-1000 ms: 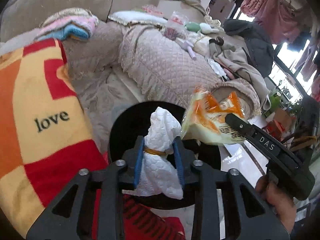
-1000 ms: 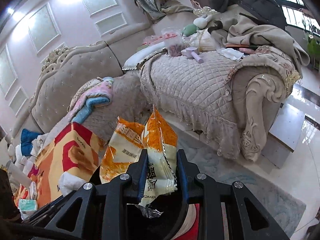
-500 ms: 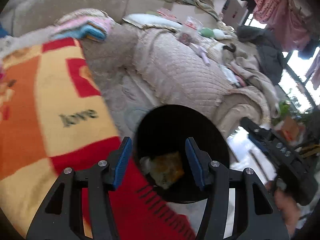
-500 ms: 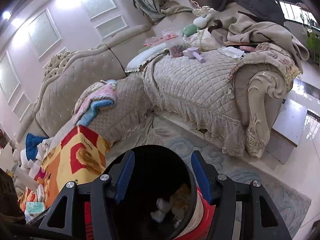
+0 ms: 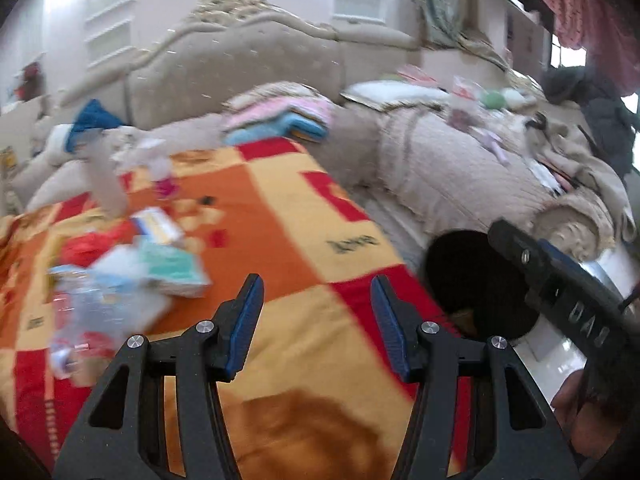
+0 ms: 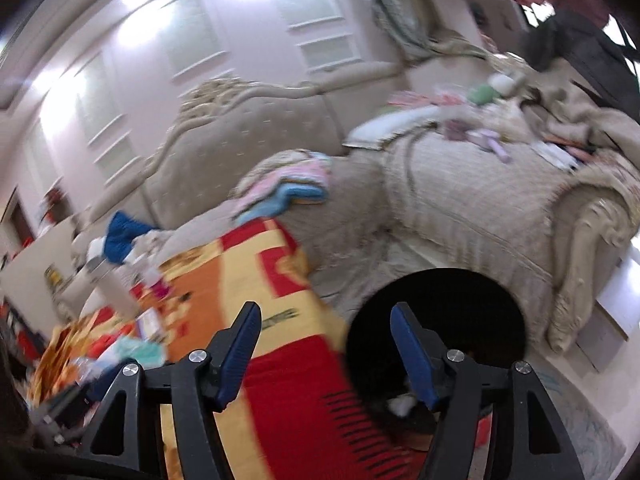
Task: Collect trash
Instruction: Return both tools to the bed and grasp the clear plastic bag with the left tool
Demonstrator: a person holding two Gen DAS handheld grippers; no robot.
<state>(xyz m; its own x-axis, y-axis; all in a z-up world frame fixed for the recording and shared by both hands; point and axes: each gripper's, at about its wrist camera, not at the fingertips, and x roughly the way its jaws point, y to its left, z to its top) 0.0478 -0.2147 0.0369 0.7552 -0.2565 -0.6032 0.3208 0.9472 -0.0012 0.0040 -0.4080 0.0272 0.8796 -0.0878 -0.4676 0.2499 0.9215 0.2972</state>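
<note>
Red-and-orange blanket [image 5: 280, 216] under scattered trash [image 5: 160, 264], beige sofa [image 5: 256, 72] behind

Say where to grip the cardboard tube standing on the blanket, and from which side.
Grip the cardboard tube around its middle, level from its near side: it stands nearly upright, so its slim wall probably suits a sideways pinch.
</note>
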